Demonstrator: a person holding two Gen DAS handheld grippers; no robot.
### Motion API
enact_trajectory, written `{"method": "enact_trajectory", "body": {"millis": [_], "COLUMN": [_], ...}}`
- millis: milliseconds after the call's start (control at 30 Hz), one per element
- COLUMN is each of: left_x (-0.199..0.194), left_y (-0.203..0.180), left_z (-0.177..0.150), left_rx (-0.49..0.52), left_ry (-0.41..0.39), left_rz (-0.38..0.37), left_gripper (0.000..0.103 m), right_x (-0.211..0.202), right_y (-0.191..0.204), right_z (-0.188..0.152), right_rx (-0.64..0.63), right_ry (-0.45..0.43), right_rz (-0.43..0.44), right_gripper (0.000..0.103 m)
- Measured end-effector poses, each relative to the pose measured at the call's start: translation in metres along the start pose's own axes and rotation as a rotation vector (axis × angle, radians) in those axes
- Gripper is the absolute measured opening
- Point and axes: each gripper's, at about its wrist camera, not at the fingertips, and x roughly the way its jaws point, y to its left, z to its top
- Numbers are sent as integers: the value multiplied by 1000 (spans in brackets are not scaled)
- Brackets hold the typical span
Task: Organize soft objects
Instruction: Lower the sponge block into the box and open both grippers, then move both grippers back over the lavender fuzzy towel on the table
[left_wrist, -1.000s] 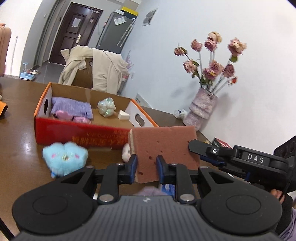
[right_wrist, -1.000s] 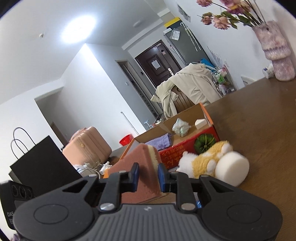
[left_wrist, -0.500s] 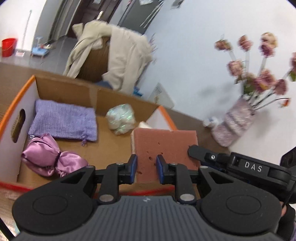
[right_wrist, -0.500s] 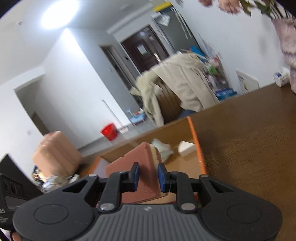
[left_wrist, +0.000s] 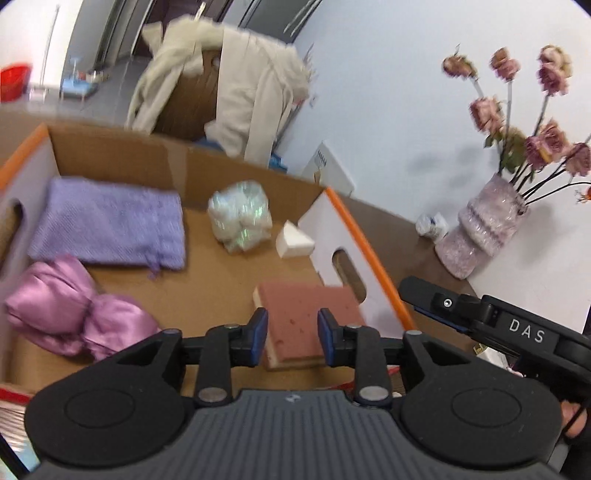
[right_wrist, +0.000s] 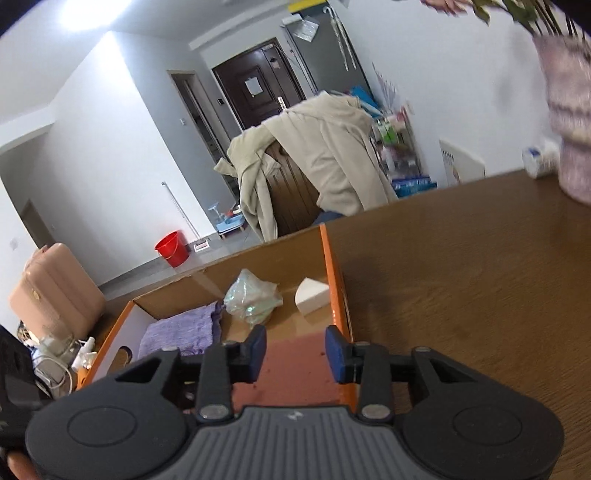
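A reddish-brown sponge (left_wrist: 308, 317) lies flat in the cardboard box (left_wrist: 354, 236), near its right wall. My left gripper (left_wrist: 291, 334) is open above it, jaws apart on either side. My right gripper (right_wrist: 295, 352) is also open over the same sponge (right_wrist: 291, 373). In the box lie a purple knit pouch (left_wrist: 110, 225), a pink satin bundle (left_wrist: 74, 314), a shiny crumpled ball (left_wrist: 240, 218) and a white foam wedge (left_wrist: 293, 242).
The box stands on a brown wooden table (right_wrist: 480, 277). A pink vase with dried roses (left_wrist: 484, 232) stands at the right by the wall. A chair draped with a beige coat (right_wrist: 314, 170) is behind the table.
Both grippers carried the sponge over the box, then opened. The sponge now lies flat on the box floor, no longer upright between the fingers.
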Motion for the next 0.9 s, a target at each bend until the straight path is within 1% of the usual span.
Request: {"method": "enact_trajectory", "body": {"millis": [33, 67, 100, 167, 233, 300, 333, 367, 400, 467, 500, 567, 600, 733, 833, 900], "left_x": [-11, -26, -40, -67, -90, -113, -125, -136, -149, -172, -185, -203, -212, -231, -245, -251], "left_y": [-3, -5, -7, -12, -18, -25, -27, -30, -32, -38, -42, -48, -52, -68, -80, -86], "left_z": [1, -1, -3, -10, -19, -32, -38, -45, -53, -68, -78, -95, -105, -138, -167, -184], "left_rx": [17, 38, 65, 123, 183, 245, 259, 268, 275, 292, 302, 314, 320, 360, 399, 413], "left_ry": [-16, -35, -53, -88, -118, -164, -191, -213, -231, -258, -279, -314, -333, -349, -386, -398], "left_rz": [9, 21, 28, 43, 100, 175, 197, 209, 217, 230, 239, 251, 253, 291, 312, 311], "left_gripper": [39, 45, 49, 61, 63, 69, 76, 80, 81, 86, 87, 95, 97, 97, 100, 101], "right_x": [-6, -11, -19, -34, -52, -72, -82, -94, -104, -128, -139, -162, -171, -203, -222, -231], "right_y": [2, 3, 5, 9, 15, 25, 30, 35, 39, 45, 49, 55, 58, 63, 64, 65], "right_z": [1, 3, 3, 4, 4, -1, -4, -8, -11, -19, -24, -36, -42, -68, -90, -102], "right_rx": [-4, -8, -13, -28, -64, -126, -159, -189, -212, -257, -280, -327, -344, -392, -403, -406], "right_ry": [-11, -22, -31, -47, -59, -78, -87, -95, -101, -124, -135, -161, -168, -193, -210, -213], "right_rz": [-3, 3, 13, 30, 37, 38, 39, 41, 44, 45, 43, 44, 46, 60, 64, 67], "right_gripper": [42, 43, 43, 46, 53, 53, 55, 56, 59, 66, 69, 72, 72, 77, 78, 78]}}
